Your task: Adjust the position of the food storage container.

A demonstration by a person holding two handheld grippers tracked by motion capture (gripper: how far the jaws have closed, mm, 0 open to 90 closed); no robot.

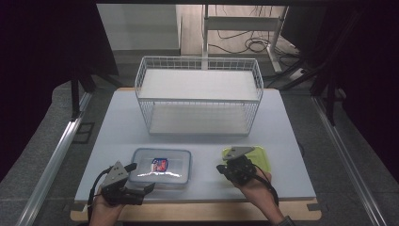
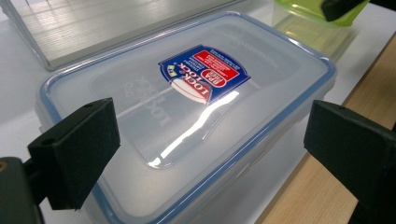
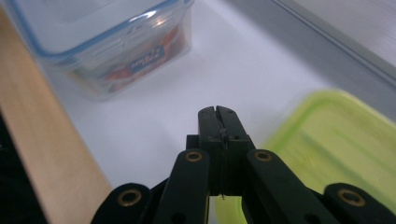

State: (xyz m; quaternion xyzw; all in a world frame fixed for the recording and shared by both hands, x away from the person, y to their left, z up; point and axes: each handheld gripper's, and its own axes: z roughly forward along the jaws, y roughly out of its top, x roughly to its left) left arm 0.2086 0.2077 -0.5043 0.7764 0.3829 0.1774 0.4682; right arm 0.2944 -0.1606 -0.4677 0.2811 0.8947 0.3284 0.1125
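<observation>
Clear container, closed with a blue-rimmed lid bearing a red and blue label, is seen lying on the white table top near its front edge, just in front of the empty wire rack. It is flanked by the wide-spread jaws of the left gripper, whose pads are shown in the left gripper view on either side of the container's near end without pressing on it. Well to its side, a green-lidded box is lain, over whose near edge the right gripper is held with its jaws clenched on nothing. The step in hand is judged to be the approach for a grasp on the clear container. For the next move, the left jaws must be closed squarely on the container's walls, since the smooth lid could let it slip.
</observation>
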